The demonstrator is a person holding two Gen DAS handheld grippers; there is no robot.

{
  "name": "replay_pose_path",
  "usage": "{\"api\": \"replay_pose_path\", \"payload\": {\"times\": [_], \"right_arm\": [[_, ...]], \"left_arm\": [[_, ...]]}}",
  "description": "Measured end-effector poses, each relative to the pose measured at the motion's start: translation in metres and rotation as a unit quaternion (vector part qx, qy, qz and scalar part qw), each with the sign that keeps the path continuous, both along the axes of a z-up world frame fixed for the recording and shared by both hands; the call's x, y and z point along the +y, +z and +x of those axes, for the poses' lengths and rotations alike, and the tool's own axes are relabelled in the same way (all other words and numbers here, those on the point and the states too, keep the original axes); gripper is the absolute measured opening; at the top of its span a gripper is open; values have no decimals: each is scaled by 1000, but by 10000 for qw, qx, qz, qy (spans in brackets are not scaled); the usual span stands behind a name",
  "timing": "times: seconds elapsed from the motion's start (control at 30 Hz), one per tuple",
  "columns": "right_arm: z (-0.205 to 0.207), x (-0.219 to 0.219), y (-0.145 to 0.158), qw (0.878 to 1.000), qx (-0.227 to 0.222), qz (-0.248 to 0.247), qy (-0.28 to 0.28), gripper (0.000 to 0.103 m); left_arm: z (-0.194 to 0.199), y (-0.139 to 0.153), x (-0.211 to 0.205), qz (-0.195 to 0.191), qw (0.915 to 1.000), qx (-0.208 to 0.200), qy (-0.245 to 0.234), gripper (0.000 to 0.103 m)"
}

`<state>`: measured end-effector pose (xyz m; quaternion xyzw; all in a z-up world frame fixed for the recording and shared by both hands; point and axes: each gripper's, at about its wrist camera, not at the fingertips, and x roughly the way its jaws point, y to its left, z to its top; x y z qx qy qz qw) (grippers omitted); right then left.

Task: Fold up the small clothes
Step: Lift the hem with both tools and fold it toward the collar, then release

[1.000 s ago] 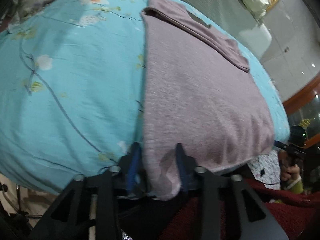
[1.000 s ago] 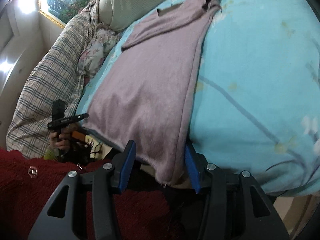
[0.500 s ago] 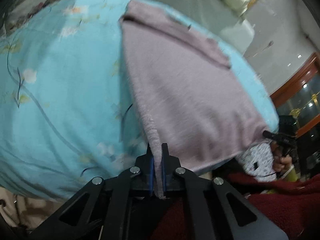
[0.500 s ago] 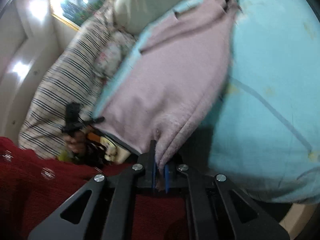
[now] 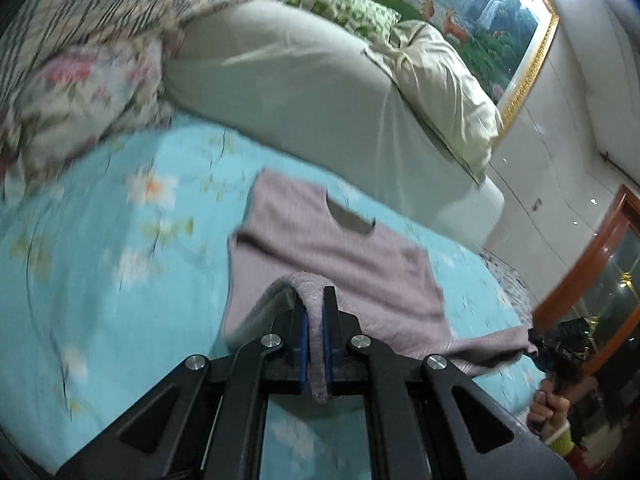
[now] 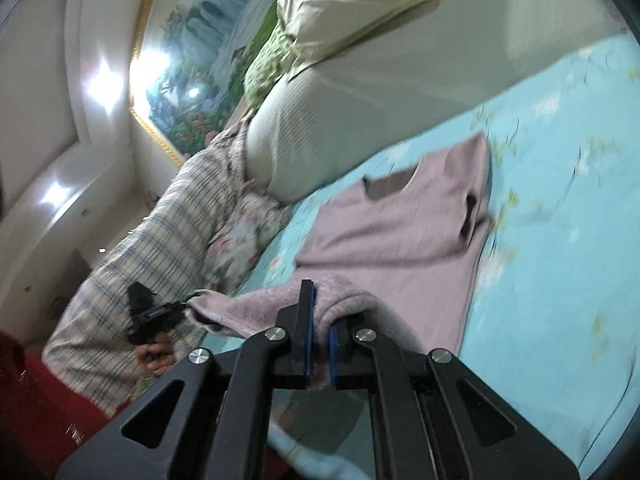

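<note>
While the mauve sweater (image 5: 332,256) lies flat on the turquoise floral bedspread (image 5: 104,264) with its neckline toward the pale pillows (image 5: 436,84), its near hem is lifted off the bed's near edge. One hem corner is pinched in the left gripper (image 5: 315,316), the other in the right gripper (image 6: 320,312), both jaws having just closed on the knit.

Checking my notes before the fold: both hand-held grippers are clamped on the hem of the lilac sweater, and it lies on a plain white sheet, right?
Not quite: the sheet is turquoise with a flower print, as the left wrist view shows. The rest holds: the left hand-held gripper and the right hand-held gripper are each clamped on the hem of the lilac sweater.
</note>
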<state>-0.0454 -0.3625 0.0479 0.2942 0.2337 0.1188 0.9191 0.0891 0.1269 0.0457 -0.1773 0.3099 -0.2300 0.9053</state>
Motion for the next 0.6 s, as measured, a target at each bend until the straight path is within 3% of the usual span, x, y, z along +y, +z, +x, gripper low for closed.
{"api": "replay_pose_path", "payload": {"times": [0.1, 0.27, 0.33, 0.6], "right_arm": [[36, -15, 11, 9993, 65, -295, -203, 7], [104, -36, 23, 9954, 300, -771, -477, 7], [128, -43, 22, 9922, 441, -994, -605, 7], [208, -83, -11, 9833, 1086, -1065, -999, 7]], "left_arm": [[39, 16, -21, 192, 9996, -160, 153, 4], [120, 20, -53, 523, 9970, -36, 576, 4], [146, 16, -61, 635, 9958, 27, 662, 4], [248, -22, -94, 835, 9918, 526, 811, 4]]}}
